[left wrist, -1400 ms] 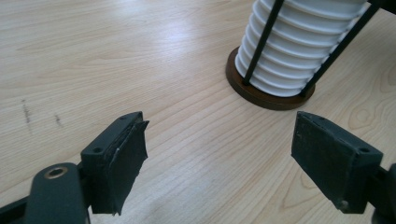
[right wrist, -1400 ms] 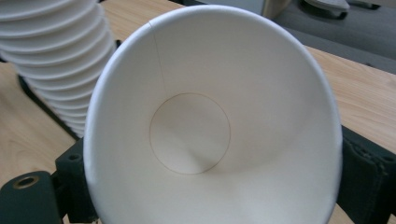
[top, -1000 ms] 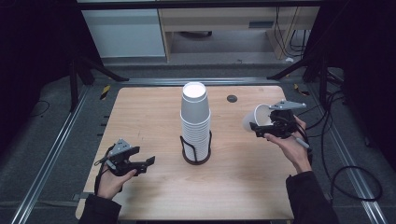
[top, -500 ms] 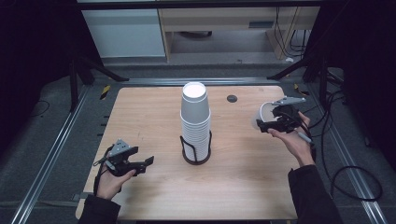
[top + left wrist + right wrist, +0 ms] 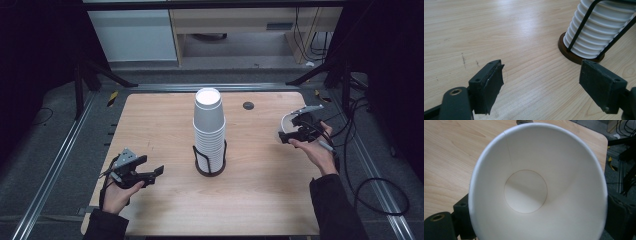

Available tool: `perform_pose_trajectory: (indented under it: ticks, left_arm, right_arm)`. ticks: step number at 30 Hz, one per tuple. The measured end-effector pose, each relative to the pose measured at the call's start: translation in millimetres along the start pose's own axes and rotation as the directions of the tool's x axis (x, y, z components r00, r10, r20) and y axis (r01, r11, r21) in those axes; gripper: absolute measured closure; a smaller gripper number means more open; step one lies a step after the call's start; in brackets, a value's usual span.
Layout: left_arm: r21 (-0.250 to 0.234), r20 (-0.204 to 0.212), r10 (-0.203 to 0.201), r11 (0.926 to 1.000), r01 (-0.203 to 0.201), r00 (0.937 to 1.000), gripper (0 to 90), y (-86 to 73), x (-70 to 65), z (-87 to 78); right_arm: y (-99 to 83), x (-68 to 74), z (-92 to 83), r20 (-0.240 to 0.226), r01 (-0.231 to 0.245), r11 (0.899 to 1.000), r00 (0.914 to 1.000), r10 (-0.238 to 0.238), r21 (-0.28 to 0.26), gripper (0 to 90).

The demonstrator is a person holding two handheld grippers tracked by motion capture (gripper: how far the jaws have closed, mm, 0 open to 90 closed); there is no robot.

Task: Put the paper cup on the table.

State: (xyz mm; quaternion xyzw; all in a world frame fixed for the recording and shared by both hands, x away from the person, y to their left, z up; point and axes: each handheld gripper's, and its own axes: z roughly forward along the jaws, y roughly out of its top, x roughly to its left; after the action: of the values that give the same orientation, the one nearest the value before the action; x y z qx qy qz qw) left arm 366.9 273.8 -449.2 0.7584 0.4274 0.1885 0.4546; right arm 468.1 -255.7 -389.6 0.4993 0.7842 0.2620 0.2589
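Observation:
A tall stack of white paper cups (image 5: 209,127) stands upside down at the table's middle, in a black wire holder with a round brown base (image 5: 210,169). Just above the table's right part, my right gripper (image 5: 287,133) is shut on a single white paper cup (image 5: 283,127). In the right gripper view this cup (image 5: 536,192) turns its empty mouth to the camera between the jaws. My left gripper (image 5: 151,175) rests open at the front left and points toward the stack. The left gripper view has bare wood between the pads (image 5: 491,85) and the stack (image 5: 599,32) at upper right.
A small dark round disc (image 5: 248,105) lies on the wooden table (image 5: 160,120) behind the stack. Cables (image 5: 372,185) trail on the floor right of the table. Metal rails (image 5: 60,165) run along both sides. A shelf unit stands behind the table.
My right gripper has carried the cup a little to the right and lower. The left gripper has stayed where it was, still open.

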Motion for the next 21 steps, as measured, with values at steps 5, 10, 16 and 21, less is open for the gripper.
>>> perform_pose_trajectory:
  ticks: [5, 10, 16, 21]
  left_arm:
    - [0.010, -0.006, 0.003, 0.9999, -0.003, 1.0000, 18.1, -0.1, 0.6, -0.4]
    - [0.019, -0.003, 0.011, 0.9998, -0.011, 0.9999, 18.2, -0.3, -0.3, 1.0]
    - [0.025, -0.001, 0.013, 0.9996, -0.013, 0.9999, 18.3, -0.5, -0.4, 1.9]
    - [0.029, 0.002, 0.018, 0.9994, -0.018, 0.9998, 18.3, -0.6, -1.5, 2.6]
  right_arm:
    - [-2.3, -3.6, 5.6, 0.011, -0.002, 0.999, 0.9999, 0.002, 0.035, 8.8]
    - [-4.2, -5.4, 13.3, 0.003, -0.002, 0.997, 1.0000, 0.002, 0.077, 8.8]
    - [-6.3, -5.3, 21.0, 0.011, 0.013, 0.992, 0.9998, -0.014, 0.124, 8.8]
    - [-10.3, -5.3, 30.5, 0.006, 0.018, 0.987, 0.9998, -0.019, 0.157, 8.8]
